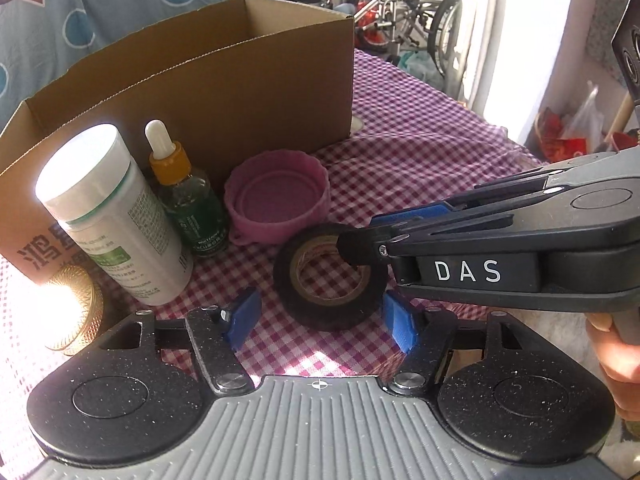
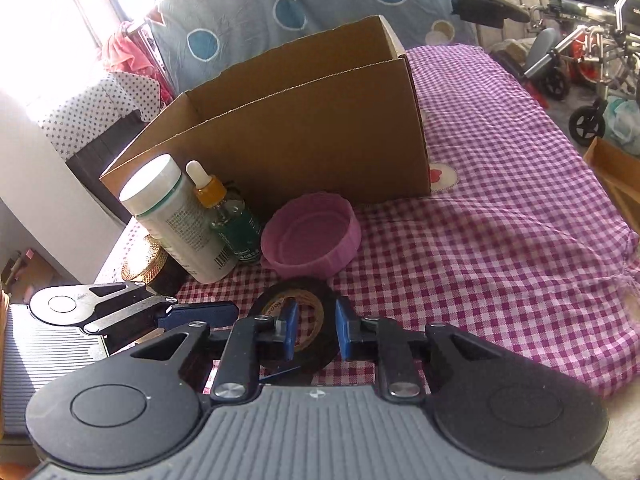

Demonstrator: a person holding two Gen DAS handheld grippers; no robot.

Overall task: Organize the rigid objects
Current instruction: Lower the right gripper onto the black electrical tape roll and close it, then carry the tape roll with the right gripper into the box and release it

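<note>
**Right gripper clamps the wall of the tape roll; left gripper stands released beside it**

A roll of black tape [image 1: 330,278] lies flat on the purple-and-white checked cloth [image 2: 500,240] that covers the bench, in front of a pink ribbed lid [image 1: 276,202] that rests open side up. The right gripper [image 2: 316,330] reaches down over the roll with one blue pad inside the cardboard core and the other against the outer black wall, so it is grasping one side of the ring. The left gripper [image 1: 322,320] sits low at the roll's near edge, its blue fingers [image 1: 242,318] spread to either side and pressing on nothing.

Behind and to the left stand a white bottle [image 1: 114,216] with green print and a green dropper bottle [image 1: 188,200] with an amber collar, just beside each other. A gold mesh item [image 1: 74,308] lies by the white bottle's base. An open cardboard box [image 1: 224,92] rises behind them all.
</note>
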